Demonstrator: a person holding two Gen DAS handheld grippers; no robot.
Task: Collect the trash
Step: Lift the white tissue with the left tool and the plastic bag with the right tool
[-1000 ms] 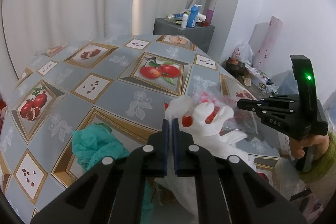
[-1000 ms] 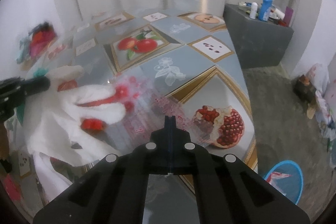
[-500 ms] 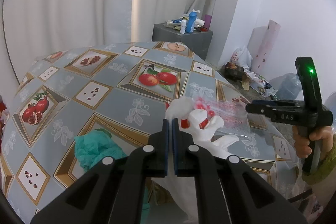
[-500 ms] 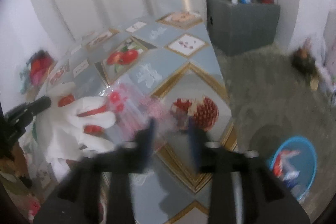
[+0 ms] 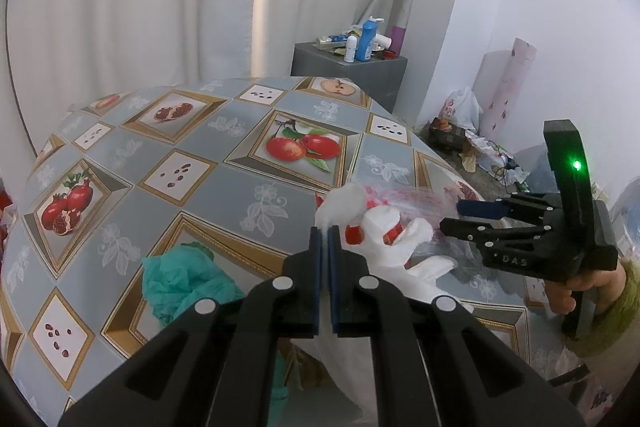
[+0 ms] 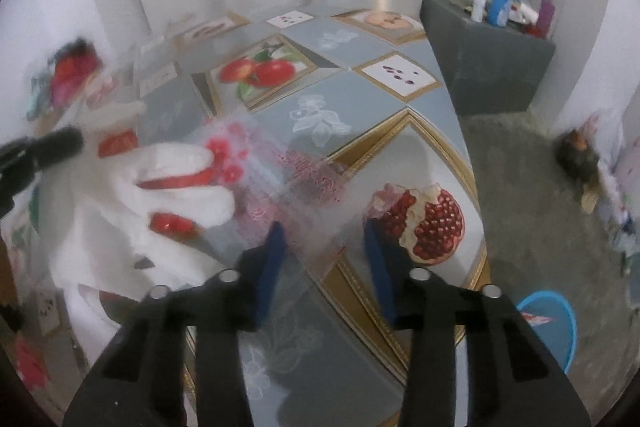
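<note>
My left gripper (image 5: 325,231) is shut on the rim of a white plastic bag (image 5: 394,247) with red print, held up at the table's near edge. The bag also shows in the right wrist view (image 6: 120,187). A clear plastic wrapper with red print (image 6: 288,183) lies against the bag's mouth, also in the left wrist view (image 5: 420,199). My right gripper (image 6: 324,247) is open, its jaws either side of the wrapper's near edge; it shows from the side in the left wrist view (image 5: 460,217). A crumpled teal tissue (image 5: 180,279) lies on the table left of the bag.
The table (image 5: 192,163) has a grey cloth with fruit pictures. A grey cabinet (image 5: 348,67) with bottles stands behind it. A blue bin (image 6: 554,323) sits on the floor to the right. Clutter (image 5: 464,139) lies along the wall.
My right gripper has opened and now straddles the clear wrapper's edge. My left gripper stays shut on the bag and has barely moved.
</note>
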